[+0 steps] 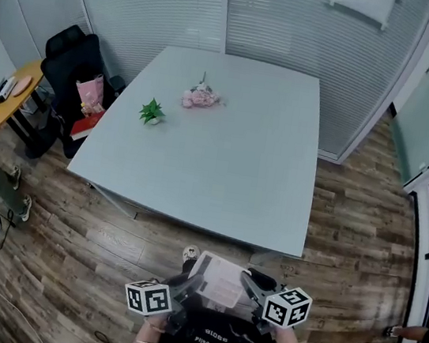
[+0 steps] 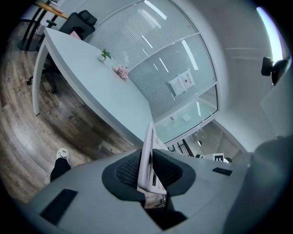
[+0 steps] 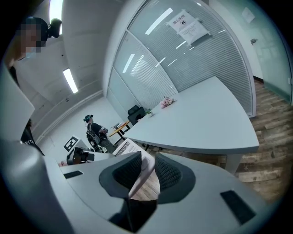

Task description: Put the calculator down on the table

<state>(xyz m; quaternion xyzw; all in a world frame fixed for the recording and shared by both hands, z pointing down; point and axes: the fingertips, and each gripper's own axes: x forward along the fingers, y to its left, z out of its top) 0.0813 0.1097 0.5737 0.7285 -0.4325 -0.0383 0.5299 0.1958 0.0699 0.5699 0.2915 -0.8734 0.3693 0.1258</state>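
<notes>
In the head view, the calculator (image 1: 222, 281) hangs over the wooden floor (image 1: 94, 229) at 6 o'clock of the counter (image 1: 226, 144), held between the left tongs (image 1: 191, 285) and right tongs (image 1: 252, 283); the left gripper view shows narrowed jaws clamping its edge, the right gripper view likewise, counter at 1 o'clock.

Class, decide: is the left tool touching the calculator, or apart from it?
Touching. The left gripper view shows the calculator pinched edge-on between the pads of the left tool.
</notes>
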